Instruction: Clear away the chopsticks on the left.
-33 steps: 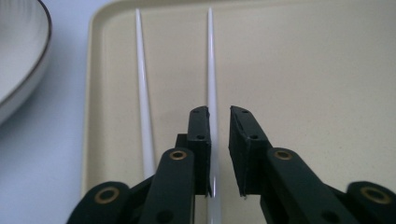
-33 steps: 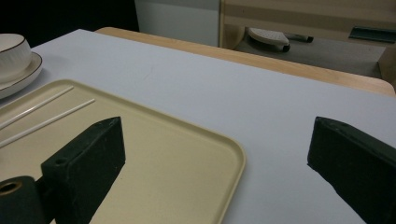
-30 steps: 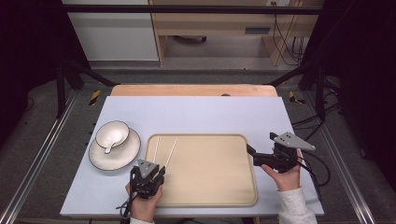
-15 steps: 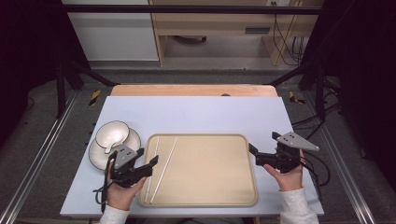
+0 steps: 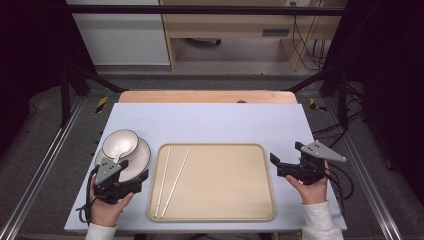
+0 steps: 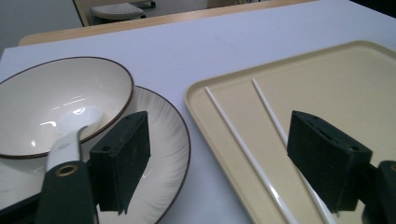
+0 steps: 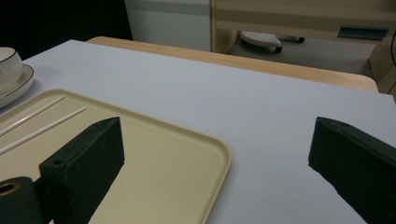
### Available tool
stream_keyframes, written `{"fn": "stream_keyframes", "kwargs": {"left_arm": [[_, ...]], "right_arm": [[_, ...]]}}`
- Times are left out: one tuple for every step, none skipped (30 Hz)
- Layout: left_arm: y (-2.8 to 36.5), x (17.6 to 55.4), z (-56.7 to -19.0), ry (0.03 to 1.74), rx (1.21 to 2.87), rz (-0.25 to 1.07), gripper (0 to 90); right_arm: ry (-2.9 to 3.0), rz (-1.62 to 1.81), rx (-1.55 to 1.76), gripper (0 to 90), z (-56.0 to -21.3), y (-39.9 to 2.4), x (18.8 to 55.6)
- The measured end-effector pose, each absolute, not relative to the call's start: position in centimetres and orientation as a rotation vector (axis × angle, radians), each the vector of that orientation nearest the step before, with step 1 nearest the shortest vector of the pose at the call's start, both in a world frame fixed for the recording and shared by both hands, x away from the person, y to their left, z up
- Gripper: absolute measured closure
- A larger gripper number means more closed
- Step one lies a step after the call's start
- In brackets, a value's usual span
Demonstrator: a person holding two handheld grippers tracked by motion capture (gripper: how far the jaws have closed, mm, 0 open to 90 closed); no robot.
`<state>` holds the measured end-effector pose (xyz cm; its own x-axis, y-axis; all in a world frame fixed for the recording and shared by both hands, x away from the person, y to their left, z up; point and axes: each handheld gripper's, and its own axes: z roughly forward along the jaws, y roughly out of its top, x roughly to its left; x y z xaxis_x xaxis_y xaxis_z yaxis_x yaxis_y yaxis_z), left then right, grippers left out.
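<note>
Two thin white chopsticks [image 5: 171, 180] are laid slightly splayed in the beige tray [image 5: 240, 210], released by the just-opened left gripper [image 5: 142, 176]; the right gripper's [image 5: 276, 166] jaws are held apart, empty.

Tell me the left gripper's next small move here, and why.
Probably ease the left gripper forward over the bowl to take the spoon. Its jaws have just been opening and hold nothing, the chopsticks already lie on the tray, and the spoon's handle sticks out of the bowl on the plate, just ahead of the left jaw.

Lab recording booth, black frame rails [image 5: 65, 95], trailing cables [image 5: 305, 40], dark surround
</note>
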<state>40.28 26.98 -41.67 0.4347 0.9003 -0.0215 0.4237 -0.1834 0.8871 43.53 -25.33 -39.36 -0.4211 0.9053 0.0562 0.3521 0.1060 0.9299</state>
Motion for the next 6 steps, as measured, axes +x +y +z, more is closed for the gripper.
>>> {"fn": "stream_keyframes", "kwargs": {"left_arm": [[27.0,40.3,-41.7,1.138,1.787,0.665,21.0],[27.6,40.2,-41.7,1.146,1.775,0.672,20.7],[27.6,40.2,-41.7,1.146,1.775,0.672,20.5],[28.1,40.2,-41.7,1.157,1.762,0.671,20.0],[28.1,40.2,-41.7,1.157,1.762,0.671,19.9],[28.3,40.2,-41.7,1.162,1.761,0.676,19.9]], "right_arm": [[1.840,1.305,1.224,4.0,-39.4,-25.3,43.5],[1.841,1.303,1.228,3.9,-39.5,-25.5,43.6],[1.841,1.303,1.228,3.9,-39.5,-25.5,43.6],[1.835,1.304,1.236,3.9,-39.6,-25.6,43.7],[1.835,1.304,1.236,3.9,-39.6,-25.6,43.7],[1.837,1.304,1.238,3.8,-39.6,-25.6,43.7]]}}
